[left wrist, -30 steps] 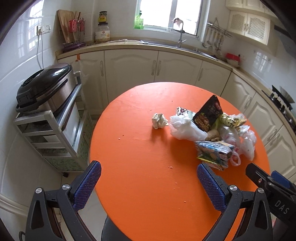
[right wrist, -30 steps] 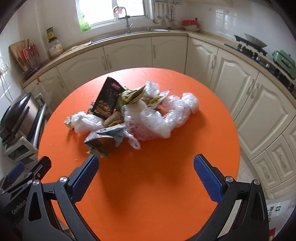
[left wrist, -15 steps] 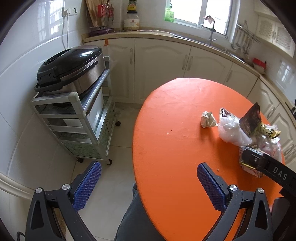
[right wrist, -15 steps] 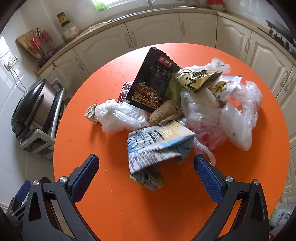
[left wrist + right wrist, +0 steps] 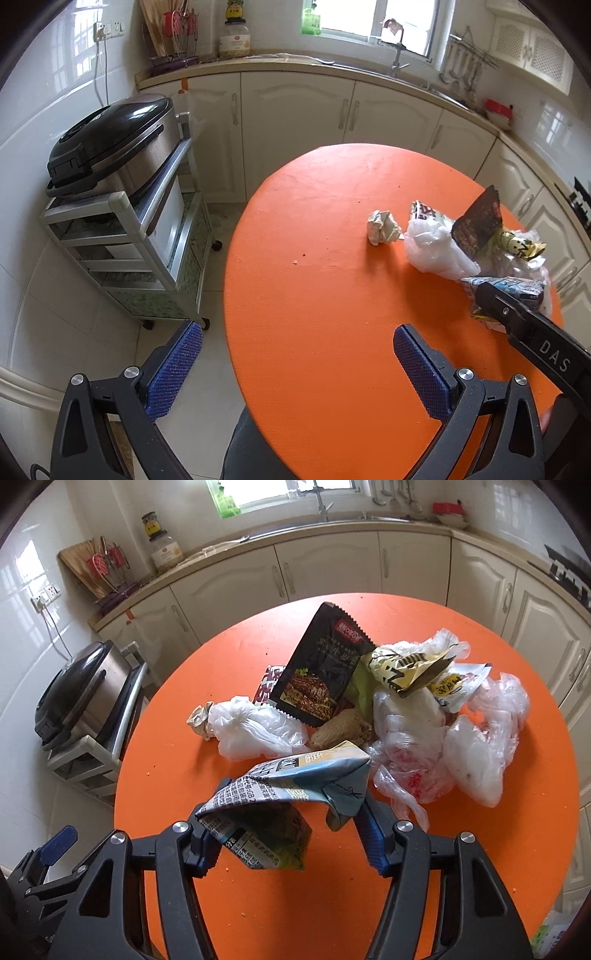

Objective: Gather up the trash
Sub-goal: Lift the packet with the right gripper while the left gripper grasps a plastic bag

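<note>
A heap of trash lies on the round orange table (image 5: 166, 775): a black snack pouch (image 5: 325, 672), a white plastic bag (image 5: 255, 731), a yellow wrapper (image 5: 402, 666) and clear bags (image 5: 476, 753). A crumpled paper ball (image 5: 382, 230) sits at the heap's left end. At the heap's near side, my right gripper (image 5: 291, 805) is closing its jaws on a crushed printed carton (image 5: 295, 775), and both pads touch it. From the left wrist view that carton (image 5: 517, 286) shows just past the right gripper's black finger (image 5: 517, 321). My left gripper (image 5: 295, 354) stands open with nothing in it, over the table's near left edge.
A metal cart (image 5: 122, 236) bearing a dark electric cooker (image 5: 110, 147) stands on the tiled floor left of the table. Cream cabinets (image 5: 295, 122) and a counter with a sink run along the far wall. A person's dark clothing (image 5: 251, 443) shows under the table's near edge.
My right gripper came in low over the near side of the heap and its wide jaws narrowed onto the carton. The left gripper drifted left, so the heap now lies at its right.
</note>
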### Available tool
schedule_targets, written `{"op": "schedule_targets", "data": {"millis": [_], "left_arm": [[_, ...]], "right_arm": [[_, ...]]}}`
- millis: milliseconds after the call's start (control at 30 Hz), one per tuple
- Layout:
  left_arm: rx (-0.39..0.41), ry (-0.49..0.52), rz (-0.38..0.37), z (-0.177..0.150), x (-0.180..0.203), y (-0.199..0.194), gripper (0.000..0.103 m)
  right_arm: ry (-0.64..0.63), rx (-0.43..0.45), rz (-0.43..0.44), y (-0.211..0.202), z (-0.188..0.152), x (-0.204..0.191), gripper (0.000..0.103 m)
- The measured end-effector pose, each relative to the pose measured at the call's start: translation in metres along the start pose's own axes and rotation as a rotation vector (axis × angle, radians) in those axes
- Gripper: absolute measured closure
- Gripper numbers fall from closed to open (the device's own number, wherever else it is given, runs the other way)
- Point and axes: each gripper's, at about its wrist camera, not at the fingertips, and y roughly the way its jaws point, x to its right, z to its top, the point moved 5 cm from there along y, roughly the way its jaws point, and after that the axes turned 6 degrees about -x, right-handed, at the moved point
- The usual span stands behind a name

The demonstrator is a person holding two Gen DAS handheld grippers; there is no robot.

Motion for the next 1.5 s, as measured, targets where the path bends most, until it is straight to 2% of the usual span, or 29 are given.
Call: {"op": "schedule_targets", "data": {"millis": [167, 400, 500, 667, 767, 900, 967, 1000, 1100, 1167, 1267, 1500], "left_arm": [[0.032, 0.052, -0.038, 0.005, 0.027, -0.013, 0.001], [0.068, 0.124, -0.098, 0.026, 0.071, -0.021, 0.001], [0.039, 0.115, -0.092, 0.038, 0.083, -0.008, 0.001], [-0.047, 0.113, -0.074, 0.053, 0.103, 0.022, 0.002], [-0.071, 0.094, -0.042, 0.06, 0.105, 0.038, 0.003], [-0.1, 0.09, 0.007, 0.067, 0.11, 0.06, 0.015], [-0.142, 0.094, -0.006, 0.068, 0.114, 0.075, 0.024], [-0.159, 0.091, -0.024, 0.068, 0.115, 0.08, 0.024], [-0.16, 0.094, -0.053, 0.07, 0.118, 0.088, 0.032], [-0.171, 0.105, -0.118, 0.07, 0.122, 0.09, 0.051], [-0.153, 0.128, -0.107, 0.07, 0.119, 0.084, 0.057], [-0.089, 0.15, -0.103, 0.06, 0.117, 0.049, 0.059]], "right_arm": [[0.017, 0.083, 0.0, -0.04, -0.003, 0.012, 0.04], [0.067, 0.234, -0.07, -0.103, 0.0, 0.048, 0.04], [0.099, 0.265, -0.11, -0.114, 0.003, 0.068, 0.04], [0.125, 0.264, -0.117, -0.114, 0.007, 0.094, 0.04], [0.13, 0.254, -0.114, -0.106, 0.014, 0.107, 0.04], [0.134, 0.238, -0.081, -0.091, 0.026, 0.118, 0.039], [0.134, 0.228, -0.08, -0.083, 0.03, 0.122, 0.039], [0.135, 0.221, -0.079, -0.079, 0.031, 0.124, 0.039], [0.136, 0.202, -0.07, -0.069, 0.034, 0.127, 0.039], [0.14, 0.187, -0.07, -0.062, 0.035, 0.128, 0.039], [0.154, 0.165, -0.073, -0.055, 0.035, 0.132, 0.04], [0.176, 0.179, -0.09, -0.072, 0.027, 0.133, 0.04]]}}
